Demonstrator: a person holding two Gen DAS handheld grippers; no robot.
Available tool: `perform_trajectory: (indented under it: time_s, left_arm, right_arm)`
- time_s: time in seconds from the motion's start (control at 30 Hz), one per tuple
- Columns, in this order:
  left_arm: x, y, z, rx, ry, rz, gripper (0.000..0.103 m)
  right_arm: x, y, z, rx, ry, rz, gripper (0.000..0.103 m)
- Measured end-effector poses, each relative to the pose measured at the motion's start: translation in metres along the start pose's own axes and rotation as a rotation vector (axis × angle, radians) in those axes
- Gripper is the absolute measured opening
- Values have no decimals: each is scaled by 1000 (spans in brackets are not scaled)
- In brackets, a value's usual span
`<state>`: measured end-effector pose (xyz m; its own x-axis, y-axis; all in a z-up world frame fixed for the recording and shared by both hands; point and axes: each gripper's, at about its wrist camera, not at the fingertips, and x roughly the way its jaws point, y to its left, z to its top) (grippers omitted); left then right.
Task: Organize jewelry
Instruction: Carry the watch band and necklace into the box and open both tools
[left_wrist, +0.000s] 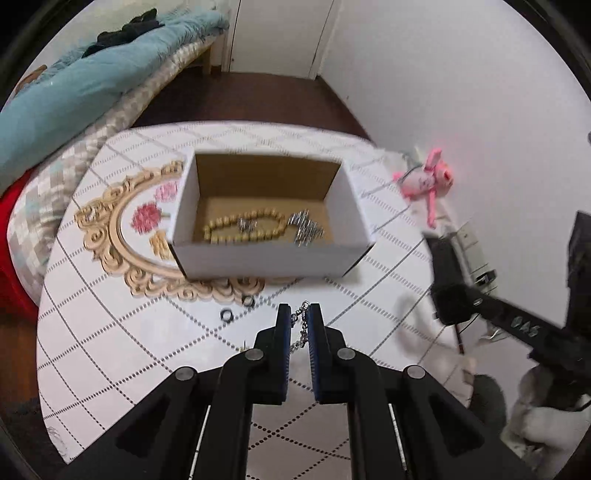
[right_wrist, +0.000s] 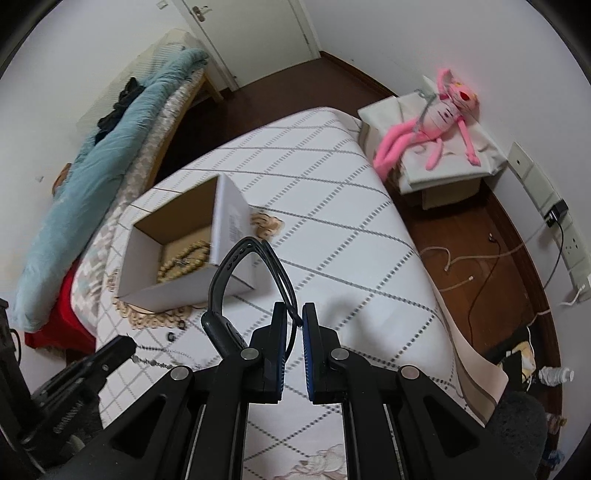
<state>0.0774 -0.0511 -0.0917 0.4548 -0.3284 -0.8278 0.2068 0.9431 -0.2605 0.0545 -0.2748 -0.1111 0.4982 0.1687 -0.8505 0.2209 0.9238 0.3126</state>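
An open cardboard box (left_wrist: 258, 254) stands on the white checked table (left_wrist: 129, 332); it also shows in the right wrist view (right_wrist: 177, 288). Inside lie a beige bead bracelet (left_wrist: 221, 225) and a silver piece (left_wrist: 304, 227). My left gripper (left_wrist: 298, 314) is shut on a silver chain (left_wrist: 303, 326) just in front of the box. Two small dark rings (left_wrist: 226, 315) lie on the table to its left. My right gripper (right_wrist: 294, 314) is shut on a black watch band (right_wrist: 236, 280), held up in front of the box. The chain (right_wrist: 155, 361) trails across the table from the left gripper's tip.
A gold ornate frame with flowers (left_wrist: 122, 236) lies under the box. A bed with a teal blanket (right_wrist: 92, 166) is at the left. A pink plush toy (right_wrist: 436, 125) sits on a low stand at the right. Cables lie on the wood floor (right_wrist: 480, 258).
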Motion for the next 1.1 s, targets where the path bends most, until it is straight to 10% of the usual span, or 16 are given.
perform_trajectory:
  time_s: [0.37, 0.8, 0.9, 1.03, 1.1]
  left_arm:
    - [-36, 2, 90, 37, -111, -47, 6]
    - [38, 48, 138, -29, 47, 74, 10]
    - [45, 60, 139, -58, 71, 144, 14]
    - [43, 71, 138, -76, 54, 224, 71]
    - [38, 77, 134, -90, 35, 252, 75]
  right_arm:
    - [6, 71, 60, -146, 6, 81, 8]
    - [99, 120, 108, -292, 203, 11, 10]
    - [108, 126, 112, -313, 226, -17, 23]
    - [101, 129, 113, -319, 194, -35, 51]
    - [95, 128, 112, -320, 177, -53, 57]
